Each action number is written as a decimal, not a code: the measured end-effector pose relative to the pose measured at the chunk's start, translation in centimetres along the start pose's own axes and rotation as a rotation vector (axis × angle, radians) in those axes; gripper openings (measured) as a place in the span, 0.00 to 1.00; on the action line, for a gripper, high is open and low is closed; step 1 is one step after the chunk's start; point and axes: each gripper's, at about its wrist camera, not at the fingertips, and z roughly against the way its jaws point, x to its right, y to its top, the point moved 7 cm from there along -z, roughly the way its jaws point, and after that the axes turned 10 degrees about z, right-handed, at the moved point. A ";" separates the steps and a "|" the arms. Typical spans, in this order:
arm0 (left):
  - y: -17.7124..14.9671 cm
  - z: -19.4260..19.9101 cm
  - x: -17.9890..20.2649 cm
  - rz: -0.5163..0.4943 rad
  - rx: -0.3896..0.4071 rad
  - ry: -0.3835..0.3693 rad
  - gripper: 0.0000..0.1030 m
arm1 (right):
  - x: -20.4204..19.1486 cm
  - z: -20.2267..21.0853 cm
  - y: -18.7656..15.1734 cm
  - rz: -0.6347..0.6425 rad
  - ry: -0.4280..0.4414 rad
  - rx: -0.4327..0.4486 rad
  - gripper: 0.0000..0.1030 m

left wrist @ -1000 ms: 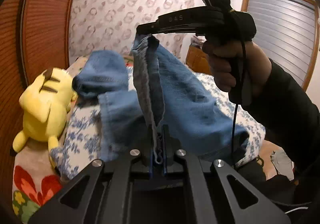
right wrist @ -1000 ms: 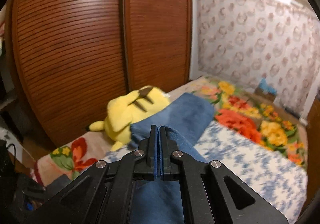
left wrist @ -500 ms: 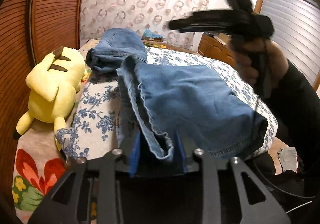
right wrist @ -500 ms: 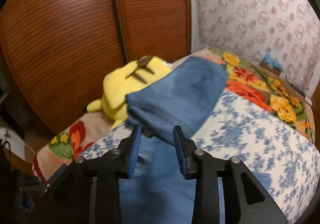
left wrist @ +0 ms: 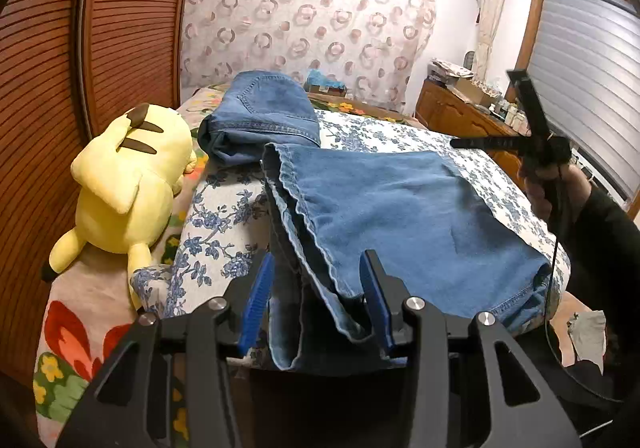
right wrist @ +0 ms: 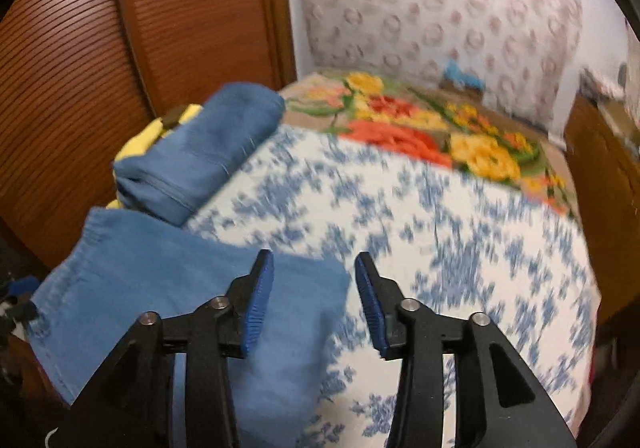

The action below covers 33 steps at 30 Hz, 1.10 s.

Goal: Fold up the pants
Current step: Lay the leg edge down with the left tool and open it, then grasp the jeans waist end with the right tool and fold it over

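Blue jeans [left wrist: 400, 207] lie folded flat on the blue-flowered bedspread [left wrist: 224, 224]. Their hemmed edge runs loose between the fingers of my left gripper [left wrist: 316, 288], whose jaws are opening; the pads do not press the cloth. My right gripper [right wrist: 314, 288] hovers over the far corner of the jeans [right wrist: 160, 280], its jaws opening with nothing between them. In the left wrist view a hand [left wrist: 552, 187] holds that gripper at the right, above the bed's edge. A rolled denim bundle [left wrist: 260, 115] with a pocket seam lies behind; whether it is joined to the flat part I cannot tell.
A yellow plush toy [left wrist: 128, 183] lies at the bed's left side against slatted wooden doors [left wrist: 60, 87]. A bright floral blanket [right wrist: 440, 131] covers the bed's head end. A wooden dresser [left wrist: 460, 115] stands at the right, and the mattress drops off near the jeans' fold.
Both grippers were shut on the denim, holding it up; both have opened and the cloth has dropped flat onto the bed. The right gripper swung down and away to the right.
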 end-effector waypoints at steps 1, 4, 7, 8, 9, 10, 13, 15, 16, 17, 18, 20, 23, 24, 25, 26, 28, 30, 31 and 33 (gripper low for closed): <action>0.0 -0.2 0.0 -0.001 -0.002 0.004 0.42 | 0.2 -0.4 -0.6 -0.011 0.011 -0.012 0.44; -0.1 -0.6 -0.1 -0.002 -0.010 0.006 0.42 | 0.2 -2.4 -2.2 -0.070 0.070 -0.057 0.45; -0.3 -1.1 -0.2 0.000 -0.019 0.011 0.42 | -0.1 -3.7 -2.9 -0.096 0.096 -0.087 0.45; -0.4 -1.2 -0.3 0.000 -0.022 0.012 0.42 | -0.1 -4.1 -3.2 -0.105 0.104 -0.096 0.45; -0.5 -1.2 -0.3 0.000 -0.023 0.013 0.42 | -0.2 -4.4 -3.4 -0.117 0.117 -0.106 0.46; -0.5 -1.3 -0.4 0.001 -0.025 0.013 0.42 | -0.2 -4.5 -3.6 -0.122 0.124 -0.109 0.46; -0.7 -1.5 -0.7 0.005 -0.029 0.016 0.42 | -0.4 -4.6 -3.9 -0.130 0.144 -0.114 0.46; -0.8 -1.6 -0.9 0.010 -0.032 0.020 0.42 | -0.4 -4.8 -3.9 -0.137 0.151 -0.115 0.46; -0.8 -1.6 -1.0 0.013 -0.033 0.021 0.42 | -0.5 -4.9 -3.9 -0.140 0.157 -0.113 0.46; -0.9 -1.7 -1.0 0.014 -0.034 0.021 0.42 | -0.5 -5.0 -3.8 -0.142 0.162 -0.112 0.46; -0.9 -1.7 -1.1 0.015 -0.036 0.022 0.42 | -0.6 -5.0 -3.8 -0.140 0.165 -0.111 0.46; -1.0 -1.8 -1.2 0.017 -0.039 0.025 0.42 | -0.7 -5.2 -3.8 -0.137 0.169 -0.110 0.43; -1.0 -2.0 -1.3 0.020 -0.040 0.029 0.42 | -1.2 -5.1 -3.8 -0.121 0.189 -0.106 0.16; -1.0 -2.0 -1.3 0.020 -0.040 0.031 0.42 | -1.4 -4.9 -3.8 -0.118 0.205 -0.101 0.08; -1.0 -2.0 -1.4 0.021 -0.038 0.031 0.42 | -1.6 -4.5 -3.6 -0.117 0.204 -0.091 0.07; -0.9 -2.0 -1.4 0.022 -0.038 0.033 0.42 | -2.0 -3.7 -3.1 -0.102 0.192 -0.067 0.05; -0.9 -1.9 -1.5 0.024 -0.035 0.034 0.42 | -2.5 -1.3 -1.6 -0.061 0.143 0.020 0.04; -0.8 -1.9 -1.5 0.022 -0.033 0.036 0.42 | -2.4 1.3 0.0 -0.062 0.122 0.080 0.04; -0.8 -1.9 -1.5 0.022 -0.031 0.036 0.42 | -2.6 2.7 0.9 -0.046 0.102 0.111 0.04; -0.7 -1.8 -1.5 0.023 -0.027 0.033 0.42 | -2.9 4.9 2.5 -0.015 0.071 0.163 0.04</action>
